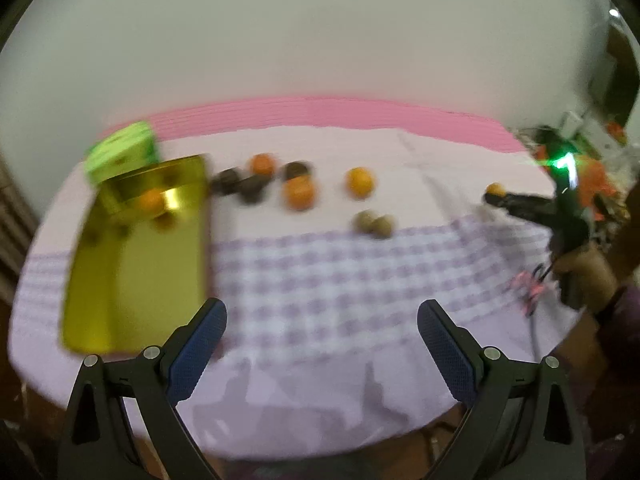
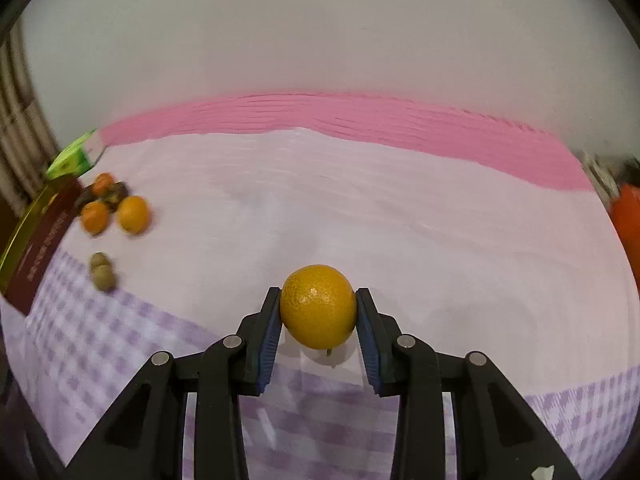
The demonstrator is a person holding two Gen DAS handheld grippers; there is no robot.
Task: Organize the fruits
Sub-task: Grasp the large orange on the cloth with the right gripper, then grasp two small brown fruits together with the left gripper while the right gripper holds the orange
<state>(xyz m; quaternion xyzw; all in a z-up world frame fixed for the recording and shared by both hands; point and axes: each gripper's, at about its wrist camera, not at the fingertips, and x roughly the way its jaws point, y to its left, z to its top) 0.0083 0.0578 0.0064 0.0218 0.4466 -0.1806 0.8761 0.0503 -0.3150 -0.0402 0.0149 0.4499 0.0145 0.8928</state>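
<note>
Shiny gold rectangular metal tray (image 1: 132, 280): one round orange fruit (image 1: 151, 199) inside. Beside the tray on the lilac checked cloth surface (image 1: 320, 280): orange fruits, dark ones, two pale brown ones, unsorted. Right claw (image 2: 318, 312): pinching a glossy, dimpled orange citrus (image 2: 318, 306), well apart from the tray. Left claw (image 1: 322, 332): spread, empty.

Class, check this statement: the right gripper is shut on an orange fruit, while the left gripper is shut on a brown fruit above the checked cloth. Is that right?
Not quite. The left gripper holds nothing: in the left wrist view its jaws stand wide open above the checked cloth. The right gripper is indeed shut on an orange fruit, as the right wrist view shows.
</note>
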